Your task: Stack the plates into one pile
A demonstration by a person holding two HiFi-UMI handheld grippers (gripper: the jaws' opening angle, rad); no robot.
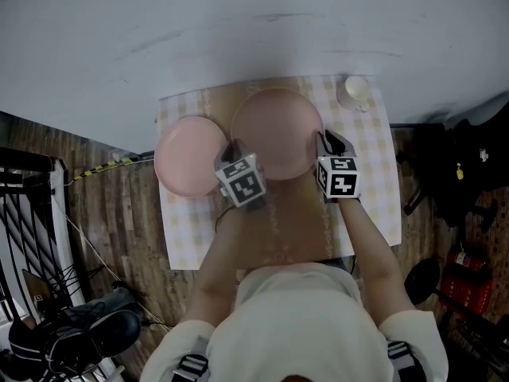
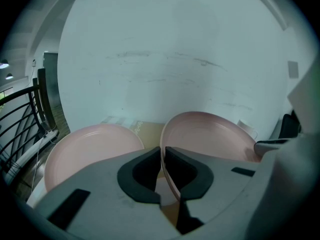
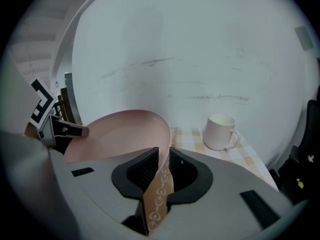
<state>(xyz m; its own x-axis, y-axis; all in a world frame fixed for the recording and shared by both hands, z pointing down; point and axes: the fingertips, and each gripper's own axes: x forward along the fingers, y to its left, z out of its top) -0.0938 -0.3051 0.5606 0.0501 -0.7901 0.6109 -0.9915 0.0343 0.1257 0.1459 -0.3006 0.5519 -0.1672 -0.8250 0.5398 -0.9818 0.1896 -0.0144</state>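
Two pink plates are on a small table. The smaller plate [image 1: 189, 156] [image 2: 92, 151] lies at the left on the checked cloth. The bigger plate [image 1: 277, 132] [image 2: 212, 134] [image 3: 117, 134] is held from both sides. My left gripper [image 1: 234, 146] [image 2: 162, 156] is shut on its left rim, the thin edge pinched between the dark pads. My right gripper [image 1: 323, 140] [image 3: 164, 160] is shut on its right rim. In each gripper view the other gripper shows across the plate.
A white mug [image 1: 355, 91] [image 3: 220, 131] stands at the table's far right corner. A brown patterned runner [image 1: 274, 229] lies down the middle of the checked tablecloth [image 1: 374, 165]. A pale wall is right behind the table. Railings, shoes and dark gear sit on the floor at both sides.
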